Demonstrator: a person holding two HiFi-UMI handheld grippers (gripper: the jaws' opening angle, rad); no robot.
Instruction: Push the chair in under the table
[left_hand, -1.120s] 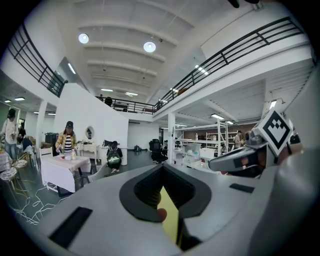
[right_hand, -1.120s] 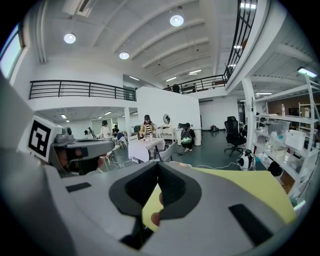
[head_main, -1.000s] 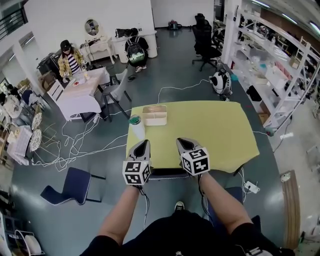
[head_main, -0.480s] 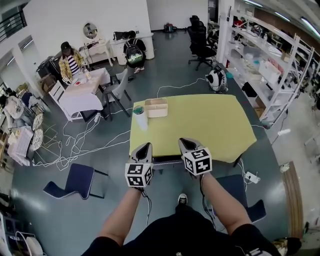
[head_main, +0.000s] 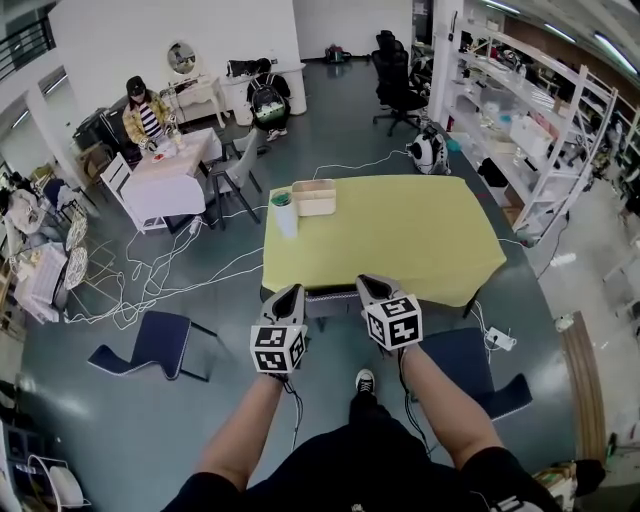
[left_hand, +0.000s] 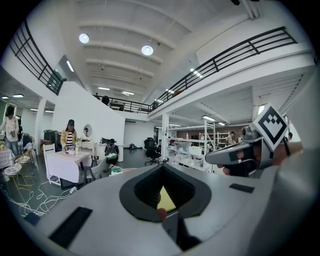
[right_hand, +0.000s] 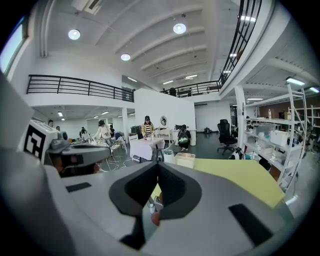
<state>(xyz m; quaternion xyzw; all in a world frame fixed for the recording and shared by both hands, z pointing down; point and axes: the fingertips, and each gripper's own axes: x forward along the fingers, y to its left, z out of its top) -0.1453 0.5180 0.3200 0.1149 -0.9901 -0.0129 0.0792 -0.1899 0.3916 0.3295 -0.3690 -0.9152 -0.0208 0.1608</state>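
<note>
Centrally in the head view, the yellow table (head_main: 400, 240) stood on the grey floor, with the chair (head_main: 330, 300) at its near edge. Only a grey strip of the chair showed; the rest lay hidden under the tabletop. The left gripper (head_main: 290, 292) and the right gripper (head_main: 372, 283) were held level, side by side, 1 on each side of that strip, with their tips at the table edge. Contact between the grippers and the chair could not be confirmed from any view. In the left gripper view, the jaws of the left gripper (left_hand: 162, 167) met at their tips, with nothing clamped; a slice of yellow tabletop showed through the opening behind the tips. In the right gripper view, the jaws of the right gripper (right_hand: 158, 165) likewise met at their tips and held nothing. On the far left corner of the table stood a cup with a green lid (head_main: 282, 213), just beside a beige box (head_main: 313, 198). 2 blue chairs were on the floor clear of the table: 1 to the left (head_main: 155, 345) and 1 to the right (head_main: 470, 365), the latter partly behind the person's right forearm. White cables (head_main: 180, 270) trailed across the floor left of the table. A person (head_main: 145, 110) sat at a white table (head_main: 170, 180) in the far left area.
</note>
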